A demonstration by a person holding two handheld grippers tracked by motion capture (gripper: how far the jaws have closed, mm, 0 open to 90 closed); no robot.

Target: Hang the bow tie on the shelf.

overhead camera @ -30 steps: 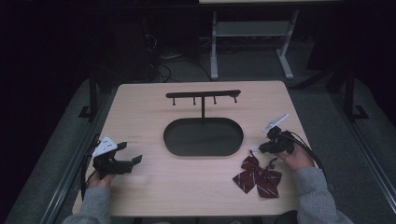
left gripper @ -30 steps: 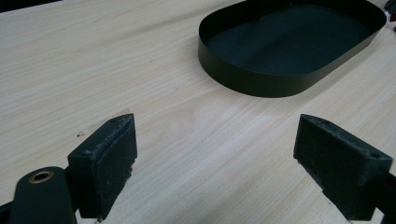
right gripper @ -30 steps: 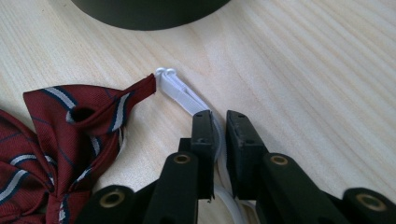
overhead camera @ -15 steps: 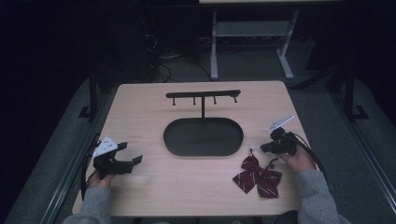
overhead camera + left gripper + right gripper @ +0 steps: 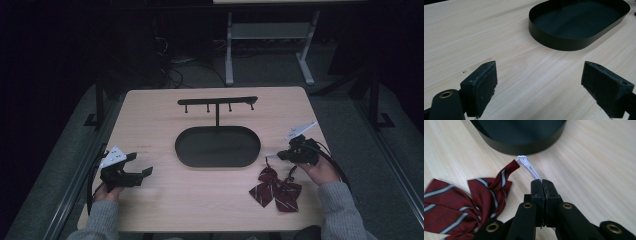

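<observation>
A dark red striped bow tie (image 5: 276,189) lies on the wooden table at the front right, also seen in the right gripper view (image 5: 461,202). Its white elastic band (image 5: 530,168) runs up from the tie's strap into my right gripper (image 5: 541,182), whose jaws are shut on it. From above, that gripper (image 5: 272,156) hovers just beyond the tie, near the right end of the black oval tray (image 5: 217,165). My left gripper (image 5: 141,164) rests at the front left, open and holding nothing (image 5: 540,82), pointing toward the tray (image 5: 554,41).
A black T-shaped stand with several hooks (image 5: 217,101) rises from the far side of the tray. The tray wall (image 5: 521,146) is close ahead of the right gripper. Bare wood lies between the two grippers. Past the table's edges there is dark floor and a metal frame.
My right gripper has lifted slightly with the white band, drawing the tie's strap up off the table. The left gripper has stayed put.
</observation>
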